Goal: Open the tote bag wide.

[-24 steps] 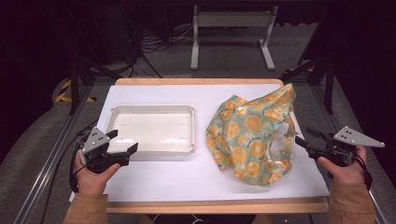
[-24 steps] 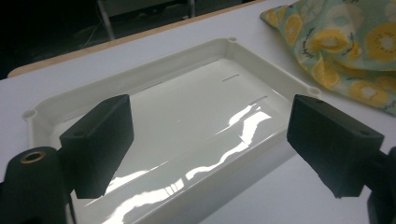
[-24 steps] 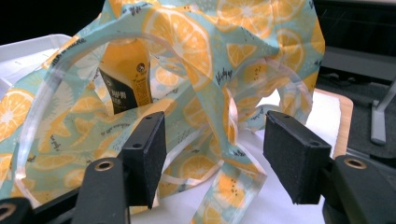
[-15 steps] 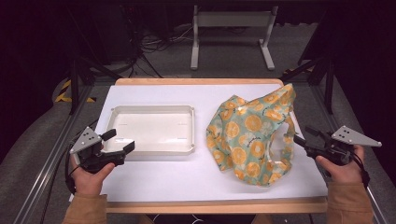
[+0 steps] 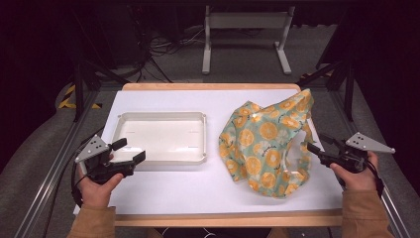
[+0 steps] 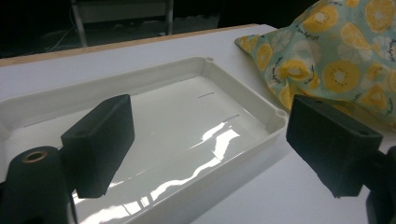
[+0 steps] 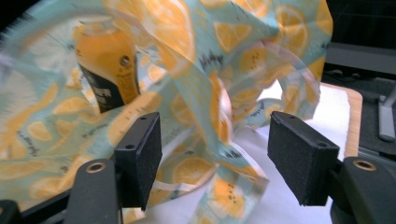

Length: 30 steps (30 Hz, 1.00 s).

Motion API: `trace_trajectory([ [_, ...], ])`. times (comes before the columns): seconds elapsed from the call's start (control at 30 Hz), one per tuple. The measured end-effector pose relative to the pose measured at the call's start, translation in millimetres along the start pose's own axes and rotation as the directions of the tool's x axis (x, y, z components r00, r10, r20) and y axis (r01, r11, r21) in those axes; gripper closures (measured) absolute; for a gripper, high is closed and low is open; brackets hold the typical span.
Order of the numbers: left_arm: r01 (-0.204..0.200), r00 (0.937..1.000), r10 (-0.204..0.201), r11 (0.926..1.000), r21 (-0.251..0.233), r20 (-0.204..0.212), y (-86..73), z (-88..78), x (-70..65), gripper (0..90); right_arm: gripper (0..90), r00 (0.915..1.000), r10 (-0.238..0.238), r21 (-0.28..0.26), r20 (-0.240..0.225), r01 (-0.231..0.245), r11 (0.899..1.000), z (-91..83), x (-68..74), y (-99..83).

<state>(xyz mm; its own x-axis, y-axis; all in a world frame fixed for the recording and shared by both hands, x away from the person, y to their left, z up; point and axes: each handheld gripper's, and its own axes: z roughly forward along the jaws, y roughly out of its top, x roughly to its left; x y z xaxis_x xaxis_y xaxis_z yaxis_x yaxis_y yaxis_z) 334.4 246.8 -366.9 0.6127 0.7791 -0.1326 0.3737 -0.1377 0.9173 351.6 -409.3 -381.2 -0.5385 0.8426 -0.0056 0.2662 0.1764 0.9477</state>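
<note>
Both sets of fingers stand wide apart with nothing between them: left gripper (image 5: 130, 151) sits at the table's (image 5: 198, 188) left edge, its jaws spread over the near-left corner of the white tray (image 5: 120, 121); right gripper (image 5: 317, 145) sits at the right edge, jaws spread just short of the bag (image 5: 265, 144). In the left gripper view the left gripper (image 6: 210, 140) frames the tray (image 6: 243, 88); whether the pads touch the tray rim, cannot tell. Tray lies on the left half of the table, long side parallel to the near edge, inside looks bare and glossy. Bag is an orange-slice print on teal, crumpled and standing up on the right half, reaching from the near edge toward the far-right corner. In the right gripper view the right gripper (image 7: 212, 161) points into the bag (image 7: 196, 60), which is partly motion-blurred; a loop handle (image 7: 299, 70) curls at the upper right. An orange bottle-like thing with a dark label (image 7: 105, 65) shows through an opening in the fabric at upper left, mostly hidden, label unreadable. Bag's lower edge drapes between the two pads but contact is unclear.
</note>
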Motion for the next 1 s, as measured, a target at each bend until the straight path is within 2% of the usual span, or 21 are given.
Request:
trace_trajectory([
  [0.1, -0.011, 0.9999, 0.011, 0.9999, 0.008, -0.004, -0.1, 1.1, -1.6, 15.9, 36.1, 1.0000, 0.006, 0.000, 0.005, -0.006, 1.000, 2.2, -2.4, -2.4],
  [0.23, -0.015, 0.9999, 0.015, 0.9997, 0.018, -0.005, -0.3, 2.7, -3.1, 16.1, 37.8, 0.9996, 0.005, 0.036, 0.027, -0.006, 0.999, 8.3, -4.9, -6.8],
  [0.4, -0.012, 0.9999, 0.013, 0.9996, 0.025, -0.007, -1.5, 4.7, -2.4, 16.1, 38.8, 0.9996, 0.018, 0.052, 0.021, -0.019, 0.998, 14.9, -7.1, -12.5],
  [0.63, 0.002, 1.0000, -0.002, 0.9995, 0.033, 0.001, -3.3, 7.3, -1.9, 16.4, 46.4, 0.9995, 0.010, 0.106, 0.031, -0.013, 0.994, 28.0, -9.5, -21.3],
  [0.83, 0.003, 1.0000, -0.003, 0.9993, 0.037, 0.000, -4.2, 8.9, -2.0, 16.4, 50.8, 0.9992, -0.007, 0.105, 0.040, 0.003, 0.995, 34.0, -8.9, -21.5],
  [0.9, 0.003, 1.0000, -0.003, 0.9993, 0.037, -0.001, -4.4, 9.0, -1.8, 16.4, 53.1, 0.9990, -0.009, 0.102, 0.044, 0.004, 0.995, 34.1, -8.8, -21.2],
  [1.0, 0.012, 0.9999, -0.012, 0.9994, 0.033, 0.008, -4.4, 8.1, -1.1, 16.8, 66.8, 0.9981, -0.032, 0.104, 0.053, 0.027, 0.994, 32.1, -7.9, -19.6],
])
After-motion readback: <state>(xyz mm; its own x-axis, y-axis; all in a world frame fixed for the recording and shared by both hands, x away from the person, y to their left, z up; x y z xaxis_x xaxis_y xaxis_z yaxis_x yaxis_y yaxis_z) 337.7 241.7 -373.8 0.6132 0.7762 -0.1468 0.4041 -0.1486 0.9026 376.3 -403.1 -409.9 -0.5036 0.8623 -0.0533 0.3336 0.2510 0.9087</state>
